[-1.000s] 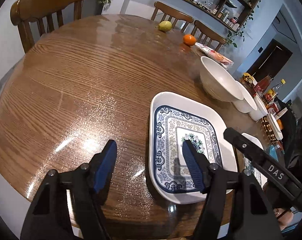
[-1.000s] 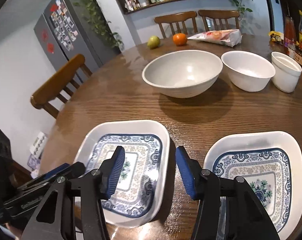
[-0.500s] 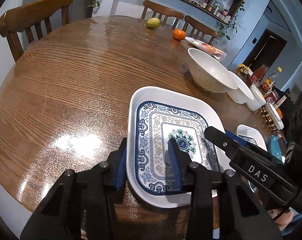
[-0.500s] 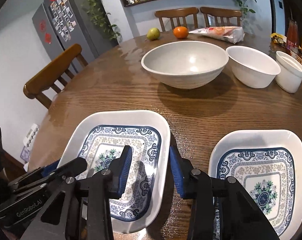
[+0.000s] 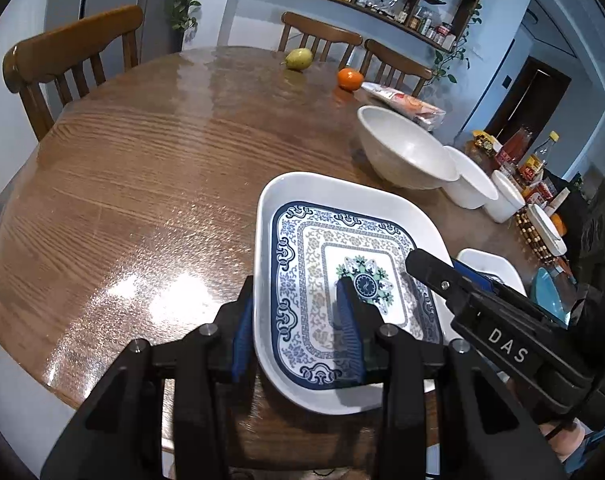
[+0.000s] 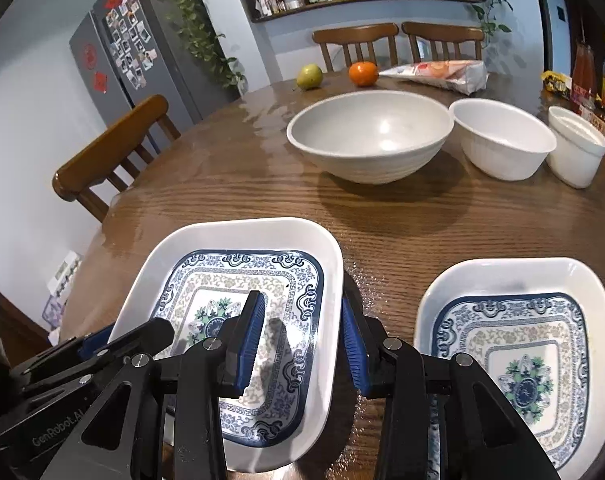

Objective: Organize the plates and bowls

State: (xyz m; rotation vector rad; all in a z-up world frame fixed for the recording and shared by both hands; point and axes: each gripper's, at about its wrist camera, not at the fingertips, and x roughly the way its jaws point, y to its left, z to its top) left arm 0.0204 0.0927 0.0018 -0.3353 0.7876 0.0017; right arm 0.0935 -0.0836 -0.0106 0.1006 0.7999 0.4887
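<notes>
Both claws are on the same dish. The left gripper (image 5: 298,322) has just closed and now pinches the left rim of the patterned plate (image 5: 322,200), one pad outside the wall, the other on the blue border inside. The right gripper (image 6: 302,344) has closed in too, clamped over that plate's right rim, one pad on the painted floor, the other outside against the wall. Both tools point steeply down at the near edge of the wooden table (image 5: 142,168). The plate holds nothing but its pattern.

Just beside it lies a second patterned plate (image 6: 514,276), also bare. Further out stand three vessels in a row, all empty: a large grey bowl (image 6: 370,136), a white bowl (image 6: 502,140) and a small white cup (image 6: 578,148). Beyond them sit a pear (image 6: 309,76), an orange (image 6: 363,73) and a snack packet (image 6: 442,72).
</notes>
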